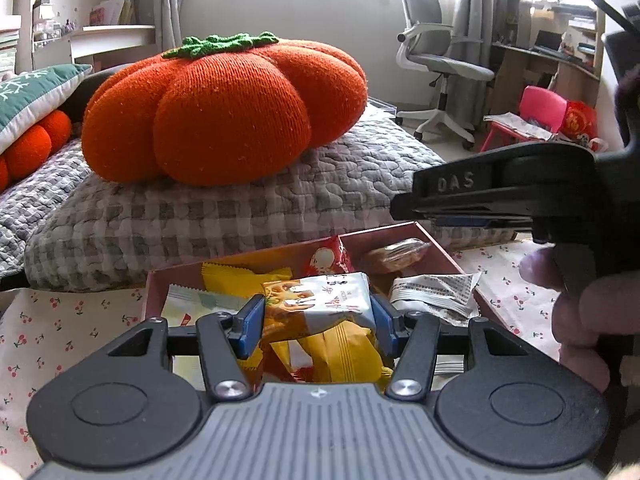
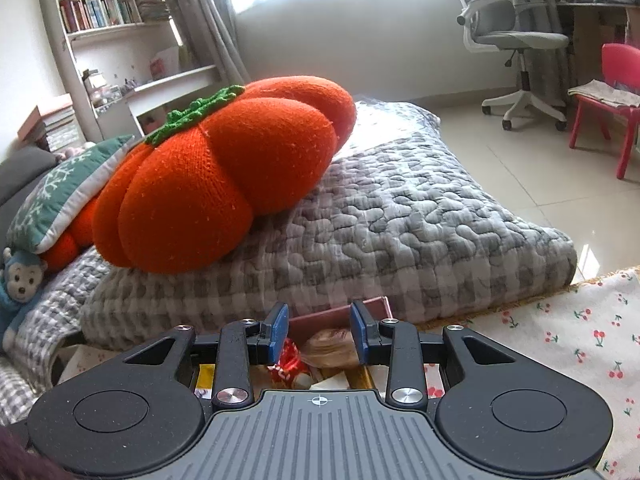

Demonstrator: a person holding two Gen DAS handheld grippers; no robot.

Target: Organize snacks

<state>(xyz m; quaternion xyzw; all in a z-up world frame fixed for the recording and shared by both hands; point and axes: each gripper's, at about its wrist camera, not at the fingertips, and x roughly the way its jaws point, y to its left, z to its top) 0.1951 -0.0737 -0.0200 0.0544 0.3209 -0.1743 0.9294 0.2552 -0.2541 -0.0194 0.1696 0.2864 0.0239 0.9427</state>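
Observation:
A pink divided box lies on the cherry-print cloth with several snack packets in it. My left gripper hovers over the box, shut on a white and orange snack packet that spans its blue pads. Yellow packets lie below it. A red packet and a brown wrapped cake sit in the far compartments, and a crumpled white packet lies on the right. My right gripper stands open above the red packet and the cake, with nothing between its fingers. It also shows edge-on as the right gripper, held by a hand.
A big orange pumpkin cushion rests on a grey quilted mattress just behind the box. A green pillow lies to the left. An office chair and a pink child's chair stand on the tiled floor beyond.

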